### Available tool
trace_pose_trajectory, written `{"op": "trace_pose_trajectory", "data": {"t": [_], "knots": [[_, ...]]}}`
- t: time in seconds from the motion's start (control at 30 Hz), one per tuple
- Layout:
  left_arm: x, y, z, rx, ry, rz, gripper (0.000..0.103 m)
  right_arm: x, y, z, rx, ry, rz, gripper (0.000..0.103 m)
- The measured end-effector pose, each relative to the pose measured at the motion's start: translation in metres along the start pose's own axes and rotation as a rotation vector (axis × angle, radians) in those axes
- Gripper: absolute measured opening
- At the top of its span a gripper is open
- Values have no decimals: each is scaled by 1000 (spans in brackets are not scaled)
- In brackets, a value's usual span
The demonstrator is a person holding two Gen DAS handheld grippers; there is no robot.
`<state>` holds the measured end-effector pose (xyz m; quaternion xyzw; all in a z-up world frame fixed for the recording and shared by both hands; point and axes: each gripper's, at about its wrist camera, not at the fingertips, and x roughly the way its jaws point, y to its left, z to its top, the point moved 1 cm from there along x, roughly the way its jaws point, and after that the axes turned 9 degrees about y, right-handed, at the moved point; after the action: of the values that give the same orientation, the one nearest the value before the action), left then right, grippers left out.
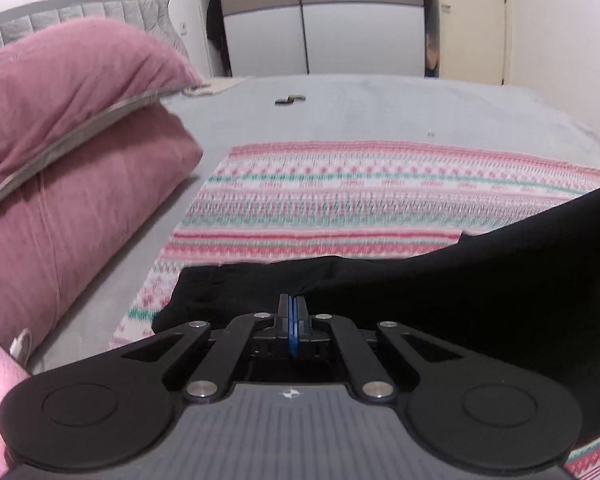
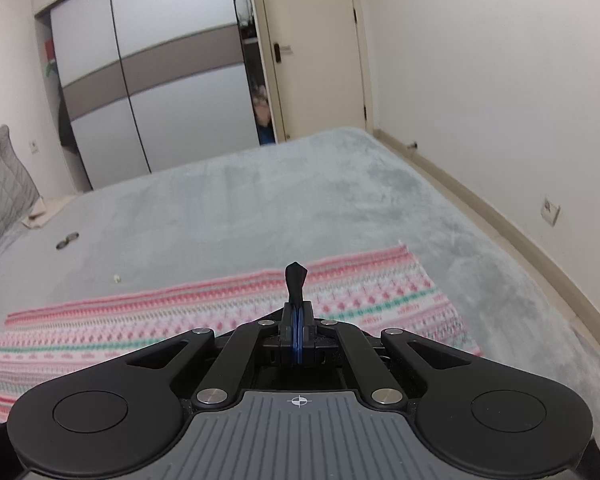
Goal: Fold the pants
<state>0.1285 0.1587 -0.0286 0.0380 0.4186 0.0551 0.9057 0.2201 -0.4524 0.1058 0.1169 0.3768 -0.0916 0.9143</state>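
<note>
The black pants (image 1: 440, 280) hang from both grippers above a pink, white and green striped blanket (image 1: 340, 196) on the grey bed. My left gripper (image 1: 293, 304) is shut on the pants' edge; the cloth stretches from it up to the right. My right gripper (image 2: 296, 312) is shut on the pants; a small black tuft (image 2: 296, 278) sticks out past its tips. The striped blanket (image 2: 180, 320) lies below the right gripper too. Most of the pants are hidden under the gripper in the right wrist view.
Two pink pillows (image 1: 68, 140) are stacked at the left by the grey headboard (image 2: 0, 184). A small dark object (image 1: 290, 100) lies on the grey bedspread (image 2: 280, 200) farther back. A wardrobe (image 2: 152, 92), a door (image 2: 312, 48) and a wall (image 2: 500, 80) stand beyond.
</note>
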Motion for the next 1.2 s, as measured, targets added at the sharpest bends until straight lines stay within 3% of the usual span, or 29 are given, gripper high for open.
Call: {"op": "trace_pose_trajectory", "data": {"t": [0.1,0.23,0.3,0.4,0.47,0.53,0.6,0.73,0.87,0.97,1.03,1.17,1.2], "knots": [[7,1,1,9,18,25,22,9,-1,-10,-4,44,-14,0],[11,4,28,18,12,74,22,22,8,-2,10,72,-30,0],[4,6,46,19,-12,108,22,12,17,11,12,22,-5,0],[-17,17,58,-7,-71,131,22,-26,24,23,0,-151,105,0],[-27,18,43,25,-94,146,22,-54,16,13,-16,-256,183,0],[-24,12,16,65,-69,142,22,-65,0,-11,-25,-273,211,0],[-7,5,-19,106,2,110,22,-56,-23,-50,-36,-206,196,0],[41,-8,-64,137,156,70,22,7,-72,-143,-45,61,67,0],[49,-12,-72,196,180,93,22,28,-87,-203,-42,156,27,0],[46,-7,-74,209,201,87,23,29,-87,-206,-42,170,26,0],[49,-3,-76,203,251,26,24,29,-85,-205,-58,187,18,1],[36,29,-75,44,252,-98,27,25,-77,-201,-117,237,-35,9],[32,40,-73,-18,247,-131,28,21,-74,-199,-132,244,-59,18]]}}
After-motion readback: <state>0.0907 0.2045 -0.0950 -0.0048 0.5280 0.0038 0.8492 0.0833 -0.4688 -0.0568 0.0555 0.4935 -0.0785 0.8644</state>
